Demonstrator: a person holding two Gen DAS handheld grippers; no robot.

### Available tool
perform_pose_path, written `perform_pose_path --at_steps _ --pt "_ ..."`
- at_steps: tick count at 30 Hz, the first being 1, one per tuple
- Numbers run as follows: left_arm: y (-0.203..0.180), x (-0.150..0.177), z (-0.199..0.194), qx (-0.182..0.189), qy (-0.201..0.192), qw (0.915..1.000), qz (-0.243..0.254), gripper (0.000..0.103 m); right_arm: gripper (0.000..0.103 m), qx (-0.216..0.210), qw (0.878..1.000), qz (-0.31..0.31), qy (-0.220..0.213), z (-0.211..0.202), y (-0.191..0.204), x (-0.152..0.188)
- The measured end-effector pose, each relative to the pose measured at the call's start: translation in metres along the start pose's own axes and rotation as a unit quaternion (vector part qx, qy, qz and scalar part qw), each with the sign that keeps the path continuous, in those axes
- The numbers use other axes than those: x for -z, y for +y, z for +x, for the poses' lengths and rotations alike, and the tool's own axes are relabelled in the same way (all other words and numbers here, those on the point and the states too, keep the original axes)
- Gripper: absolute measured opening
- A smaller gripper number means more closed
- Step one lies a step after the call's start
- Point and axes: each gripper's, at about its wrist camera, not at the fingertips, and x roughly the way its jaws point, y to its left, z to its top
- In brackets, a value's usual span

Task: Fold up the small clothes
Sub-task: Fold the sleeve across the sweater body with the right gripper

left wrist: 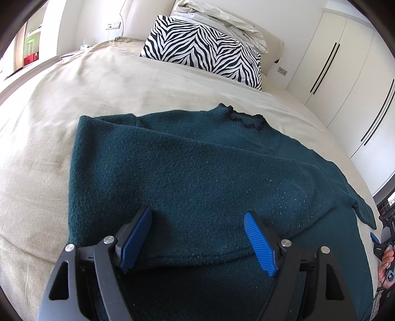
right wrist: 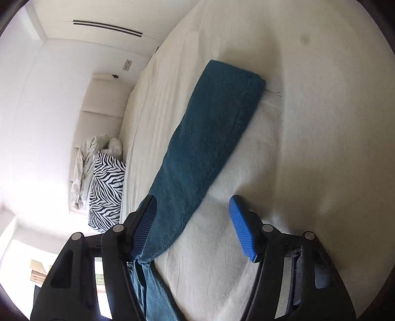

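Cream bed (left wrist: 103, 98), one; dark teal knit sweater (left wrist: 187, 172) spread flat at its centre, collar toward 12 o'clock, one sleeve folded across the body. Zebra-print pillow (left wrist: 205, 49) at 12 o'clock, crumpled pale bedding (left wrist: 222, 19) behind it. Left gripper (left wrist: 197, 240) spread wide over the sweater hem, gripping nothing; right gripper (right wrist: 192, 227) likewise wide over the outstretched sleeve (right wrist: 209, 138), cuff at 12 o'clock.

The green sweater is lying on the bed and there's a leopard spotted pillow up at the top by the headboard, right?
Almost. The pillow isn't leopard spotted; it has black and white zebra stripes, as the left wrist view shows clearly. The rest holds: the green sweater lies on the bed, and the pillow sits up by the headboard.
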Motion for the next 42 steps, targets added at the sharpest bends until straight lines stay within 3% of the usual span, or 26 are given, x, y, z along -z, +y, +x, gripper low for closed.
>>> perform_pose_path --at_steps 3,5,7,8,9,12,16,18,20,23,25,27,29,32,34,38,39,42 --pt "0.000 0.000 0.000 0.000 0.000 1.0000 0.000 0.079 0.059 0.006 1.000 0.011 -0.013 0.017 0.000 -0.020" --pt "0.000 0.000 0.000 0.001 -0.001 1.0000 0.000 0.079 0.049 0.026 0.999 0.000 -0.020 0.026 0.003 -0.034" --pt "0.000 0.000 0.000 0.006 -0.001 1.0000 -0.002 0.082 0.024 0.045 0.999 -0.014 -0.011 0.034 0.010 -0.041" --pt "0.000 -0.001 0.000 0.010 -0.001 0.9999 -0.003 0.083 0.019 0.053 0.998 -0.021 -0.009 0.036 0.014 -0.044" --pt "0.000 -0.002 0.000 0.012 -0.001 0.9999 -0.004 0.084 0.009 0.059 0.998 -0.037 -0.009 0.034 0.023 -0.044" --pt "0.000 -0.005 -0.005 0.016 -0.002 0.9998 -0.013 0.084 0.009 0.074 0.983 -0.165 -0.015 0.034 0.089 -0.015" --pt "0.006 -0.004 -0.019 0.060 -0.008 0.9955 -0.073 0.084 0.009 0.054 0.930 -0.362 0.016 0.044 0.189 0.080" --pt "0.007 -0.003 -0.024 0.102 -0.007 0.9888 -0.109 0.084 0.009 0.034 0.894 -0.445 0.042 0.053 0.227 0.140" --pt "0.006 -0.001 -0.025 0.143 0.002 0.9793 -0.143 0.084 0.009 0.026 0.845 -0.529 0.073 0.068 0.252 0.209" --pt "-0.006 0.003 -0.021 0.205 0.027 0.9621 -0.178 0.084 0.009 0.027 0.783 -0.613 0.104 0.089 0.264 0.308" --pt "-0.020 0.007 -0.018 0.230 0.039 0.9548 -0.185 0.084 0.009 0.037 0.751 -0.645 0.135 0.107 0.258 0.360" --pt "-0.035 0.010 -0.013 0.253 0.054 0.9475 -0.188 0.085 0.010 0.064 0.729 -0.662 0.159 0.123 0.243 0.395" --pt "-0.048 0.012 -0.004 0.265 0.078 0.9414 -0.194 0.086 0.014 0.075 0.730 -0.657 0.175 0.120 0.222 0.411" --pt "-0.065 0.013 0.010 0.272 0.104 0.9362 -0.197 0.089 0.032 0.038 0.749 -0.638 0.177 0.109 0.209 0.403" --pt "-0.074 0.011 0.016 0.273 0.112 0.9343 -0.199 0.090 0.079 0.019 0.766 -0.613 0.190 0.103 0.202 0.396" --pt "-0.092 0.007 0.024 0.270 0.124 0.9367 -0.185 0.088 0.082 0.010 0.795 -0.573 0.199 0.087 0.185 0.376" --pt "-0.097 0.006 0.026 0.266 0.128 0.9385 -0.180 0.085 0.082 0.007 0.810 -0.549 0.209 0.085 0.179 0.366" --pt "-0.113 0.008 0.037 0.252 0.158 0.9425 -0.153 0.058 0.082 -0.024 0.864 -0.444 0.235 0.080 0.157 0.330"
